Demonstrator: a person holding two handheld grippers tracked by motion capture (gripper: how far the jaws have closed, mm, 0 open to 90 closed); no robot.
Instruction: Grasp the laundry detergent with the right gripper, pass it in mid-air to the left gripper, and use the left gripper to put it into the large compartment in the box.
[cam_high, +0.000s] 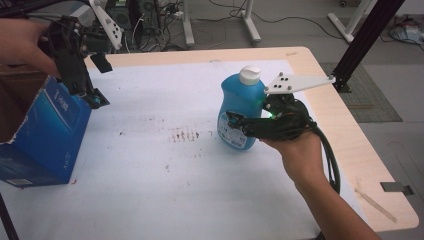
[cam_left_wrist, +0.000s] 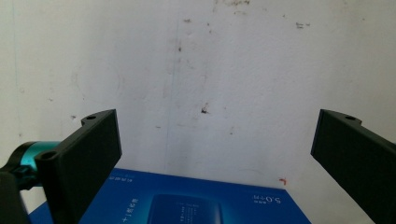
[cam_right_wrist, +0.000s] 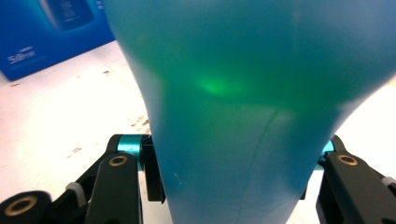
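The bottle (cam_high: 241, 107) stands upright near the middle of the surface (cam_high: 165, 165), somewhat toward its right edge, its long axis vertical and its white cap (cam_high: 249, 74) on top. The right gripper (cam_high: 239, 123) comes at it level from the right edge's side, and its fingers (cam_right_wrist: 116, 179) are clenched around the lower body, one on either side, so the grip runs across the long axis. Judging from this, the coming move is a carry leftward to the box (cam_high: 42, 135), which sits at the left edge of the surface, well apart from the bottle, with its open top facing up. The right hand (cam_high: 300, 150) is plainly the nearer one to the bottle. The left gripper (cam_high: 97, 97) hangs above the box's upper right corner, pointing down, with fingers (cam_left_wrist: 86, 158) released and spread wide, grasping nothing. The high view gives the whole layout: the bottle's upright stance, the gap across to the box, and both hands. The right gripper view adds the close contact, with the bottle's blue wall pressed between the fingers and the box off beyond. The left gripper view looks straight down past its spread fingers onto the box's printed blue face (cam_left_wrist: 187, 205) and the stained white surface beyond it.
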